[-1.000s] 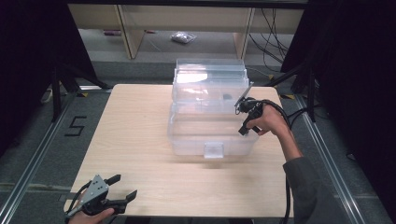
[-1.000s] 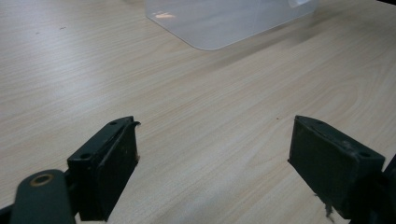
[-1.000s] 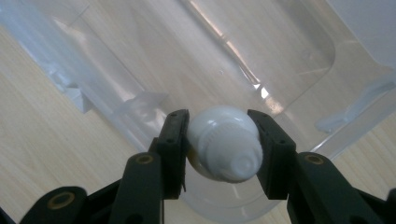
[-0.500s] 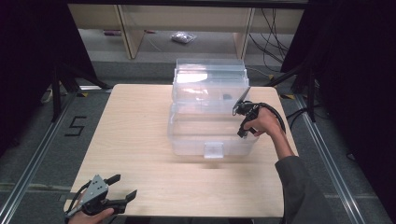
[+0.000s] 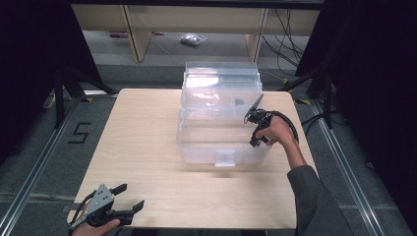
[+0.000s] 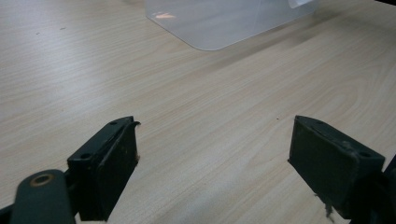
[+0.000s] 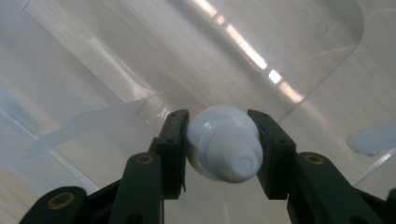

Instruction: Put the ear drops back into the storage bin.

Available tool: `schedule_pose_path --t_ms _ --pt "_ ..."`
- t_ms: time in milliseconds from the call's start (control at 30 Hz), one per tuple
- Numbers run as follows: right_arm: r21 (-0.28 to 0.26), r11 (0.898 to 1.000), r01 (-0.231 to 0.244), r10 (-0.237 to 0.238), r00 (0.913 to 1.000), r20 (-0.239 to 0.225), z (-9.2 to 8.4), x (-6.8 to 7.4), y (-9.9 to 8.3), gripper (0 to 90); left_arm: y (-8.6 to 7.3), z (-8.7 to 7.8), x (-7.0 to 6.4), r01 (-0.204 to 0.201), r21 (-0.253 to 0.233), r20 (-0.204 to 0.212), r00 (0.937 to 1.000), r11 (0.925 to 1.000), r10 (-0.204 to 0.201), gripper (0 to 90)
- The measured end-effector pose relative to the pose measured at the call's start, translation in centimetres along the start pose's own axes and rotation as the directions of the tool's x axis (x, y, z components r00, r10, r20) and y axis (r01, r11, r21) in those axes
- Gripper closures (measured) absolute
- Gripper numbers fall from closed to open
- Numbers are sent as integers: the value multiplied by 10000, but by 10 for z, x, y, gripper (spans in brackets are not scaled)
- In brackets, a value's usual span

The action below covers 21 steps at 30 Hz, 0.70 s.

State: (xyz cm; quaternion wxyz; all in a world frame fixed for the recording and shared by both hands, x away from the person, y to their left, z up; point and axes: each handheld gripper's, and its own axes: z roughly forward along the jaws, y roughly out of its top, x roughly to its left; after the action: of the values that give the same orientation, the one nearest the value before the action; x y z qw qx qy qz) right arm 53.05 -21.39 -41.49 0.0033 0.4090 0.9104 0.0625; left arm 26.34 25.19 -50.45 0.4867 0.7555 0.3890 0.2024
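Clamping white round ribbed-cap object (image 7: 224, 142), right gripper (image 7: 223, 140) over clear box (image 5: 196, 142); left gripper (image 6: 212, 158) wide, empty.

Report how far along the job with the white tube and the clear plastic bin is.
Done: the clear plastic bin stands open, its lid raised behind, and the right gripper has the white tube clamped. In hand: that gripper holds it over the bin's right side. Left: letting go of it inside, it seems. The left gripper waits open over the table.

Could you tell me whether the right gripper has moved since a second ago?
Yes. The right gripper has sunk slightly beside the clear box, toward its lower right wall.
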Motion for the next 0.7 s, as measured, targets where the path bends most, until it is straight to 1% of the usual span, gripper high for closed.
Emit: schedule_pose_path --t_ms 33,100,133,167,233,267,300,367,400,433,467,533,567,600,633,667,700 --pt "-4 10000 28 -28 10000 3 1 -1 0 604 0 0 0 0 -30 -5 10000 10000 -1 147" --pt "1 10000 -66 66 10000 71 2 -1 1 604 0 0 0 -20 8 -4 10000 10000 20 147" --pt "4 9999 144 -144 9999 60 2 -3 2 603 0 -1 0 -23 82 -42 10000 10000 24 147" --pt "4 9999 144 -144 9999 60 2 -3 2 603 0 -1 0 -23 82 -42 10000 10000 24 148" --pt "66 10000 -70 70 10000 34 3 -1 2 604 0 -1 0 -21 92 -27 10000 10000 21 148" --pt "92 9999 -77 77 10000 -1 4 -1 2 603 0 0 0 -17 34 11 10000 10000 17 147" --pt "110 9999 -70 69 10000 61 5 0 3 603 0 -1 0 -20 81 -15 10000 10000 21 147" --pt "141 9995 -266 266 9996 0 6 1 5 603 0 -1 0 -23 28 -4 10000 10000 23 147" --pt "141 9995 -266 266 9996 0 6 1 5 603 0 -1 0 -23 28 -4 10000 10000 23 148" --pt "70 10000 49 -50 10000 80 6 0 6 603 0 0 0 -17 27 15 10000 10000 17 148" --pt "145 9998 -155 155 9999 -7 7 2 6 603 0 0 0 -12 49 -1 10000 10000 12 147" --pt "101 9999 -125 125 9999 39 8 2 7 603 0 0 0 -6 26 2 10000 10000 6 147" --pt "182 9997 -184 184 9998 -1 8 3 7 603 0 0 -1 70 -76 31 10000 9999 -70 148" --pt "182 9997 -184 184 9998 -1 8 3 7 603 0 0 -1 73 -66 27 10000 10000 -72 148" --pt "141 9999 -55 55 10000 12 9 2 8 603 0 -1 0 -57 108 -21 10000 9999 58 148" --pt "132 9999 55 -56 9999 90 10 1 7 603 0 -1 0 -27 78 -24 10000 10000 28 147" --pt "199 9998 -12 10 10000 85 10 2 7 603 0 0 -1 81 -79 24 10000 9999 -81 147"
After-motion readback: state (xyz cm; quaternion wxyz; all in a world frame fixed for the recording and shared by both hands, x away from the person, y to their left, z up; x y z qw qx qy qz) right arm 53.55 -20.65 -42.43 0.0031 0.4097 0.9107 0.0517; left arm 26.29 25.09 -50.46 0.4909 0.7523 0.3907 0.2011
